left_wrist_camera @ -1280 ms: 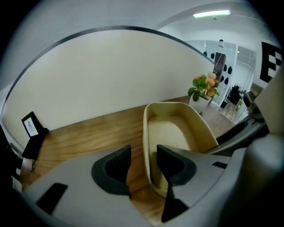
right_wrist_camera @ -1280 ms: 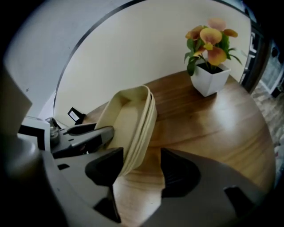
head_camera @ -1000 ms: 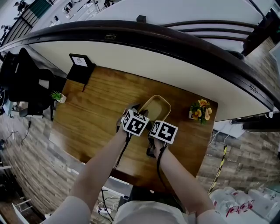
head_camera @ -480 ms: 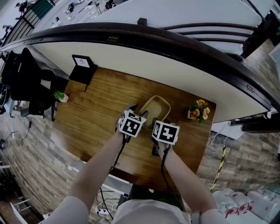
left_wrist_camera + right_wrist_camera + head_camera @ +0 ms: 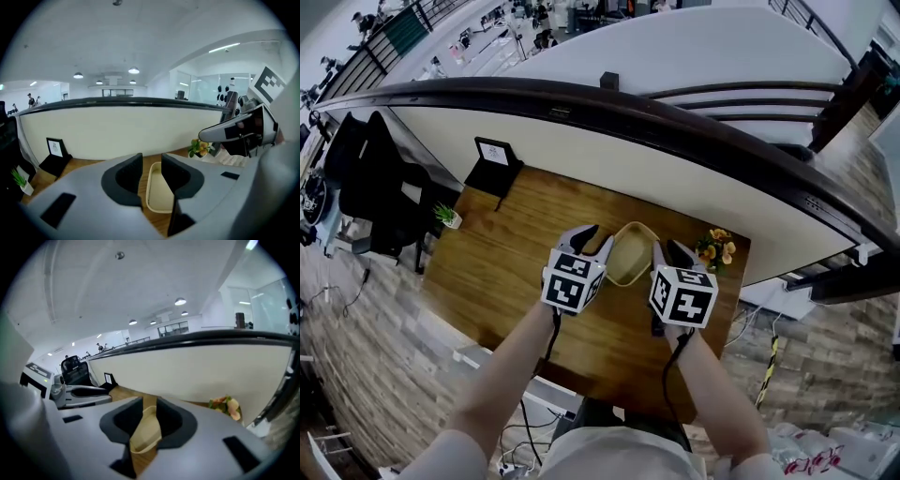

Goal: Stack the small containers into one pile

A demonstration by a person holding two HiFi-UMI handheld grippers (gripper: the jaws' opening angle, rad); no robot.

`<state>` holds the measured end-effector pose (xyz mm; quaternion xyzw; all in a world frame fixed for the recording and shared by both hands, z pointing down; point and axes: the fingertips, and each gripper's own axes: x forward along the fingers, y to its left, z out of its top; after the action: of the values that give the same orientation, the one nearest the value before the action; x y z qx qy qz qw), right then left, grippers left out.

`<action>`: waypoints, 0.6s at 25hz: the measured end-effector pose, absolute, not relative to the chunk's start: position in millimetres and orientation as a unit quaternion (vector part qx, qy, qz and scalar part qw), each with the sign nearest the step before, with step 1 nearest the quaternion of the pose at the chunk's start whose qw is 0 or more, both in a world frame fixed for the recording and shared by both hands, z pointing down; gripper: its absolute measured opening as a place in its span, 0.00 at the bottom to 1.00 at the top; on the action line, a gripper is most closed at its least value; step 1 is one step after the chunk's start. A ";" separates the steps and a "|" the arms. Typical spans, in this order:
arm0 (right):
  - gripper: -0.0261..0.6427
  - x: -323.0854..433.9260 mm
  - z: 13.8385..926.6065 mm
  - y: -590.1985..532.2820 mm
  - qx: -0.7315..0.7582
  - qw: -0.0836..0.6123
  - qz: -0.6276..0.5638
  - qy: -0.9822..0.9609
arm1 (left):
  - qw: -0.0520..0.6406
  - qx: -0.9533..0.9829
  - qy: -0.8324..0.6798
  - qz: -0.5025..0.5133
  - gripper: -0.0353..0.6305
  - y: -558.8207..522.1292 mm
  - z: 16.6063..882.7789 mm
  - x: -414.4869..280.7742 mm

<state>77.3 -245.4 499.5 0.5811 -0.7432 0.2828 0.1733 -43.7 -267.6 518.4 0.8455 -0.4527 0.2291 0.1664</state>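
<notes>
A tan oval container point(image 5: 630, 255) lies on the wooden table point(image 5: 502, 277); I cannot tell how many are nested in it. My left gripper point(image 5: 586, 240) hangs above its left rim and my right gripper point(image 5: 666, 253) above its right rim, both clear of it. In the left gripper view the container point(image 5: 157, 190) shows through the gap of the left gripper point(image 5: 151, 164), which is open and holds nothing. In the right gripper view the right gripper point(image 5: 149, 405) is open by a narrow gap, with the container point(image 5: 145, 430) beyond it. Both pairs of jaws have just been closing on nothing.
A small pot of orange flowers point(image 5: 718, 247) stands at the table's far right corner. A black picture stand point(image 5: 493, 156) and a tiny green plant point(image 5: 447, 216) sit at the far left. A curved cream wall point(image 5: 675, 178) runs behind the table; a dark chair point(image 5: 370, 183) stands left.
Both grippers have risen off the container and spread apart to its two sides. Their jaws stand narrower than before. The container stays on the table.
</notes>
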 end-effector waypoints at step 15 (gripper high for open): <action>0.05 86.7 271.3 -168.5 0.562 0.071 0.050 -0.822 | 0.013 0.876 -0.475 0.082 0.13 -193.2 302.0 -28.1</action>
<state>86.7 -168.5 271.3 0.5623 -0.8223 0.0501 0.0709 -28.1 -193.2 302.0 0.8762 -0.4747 0.0825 0.0130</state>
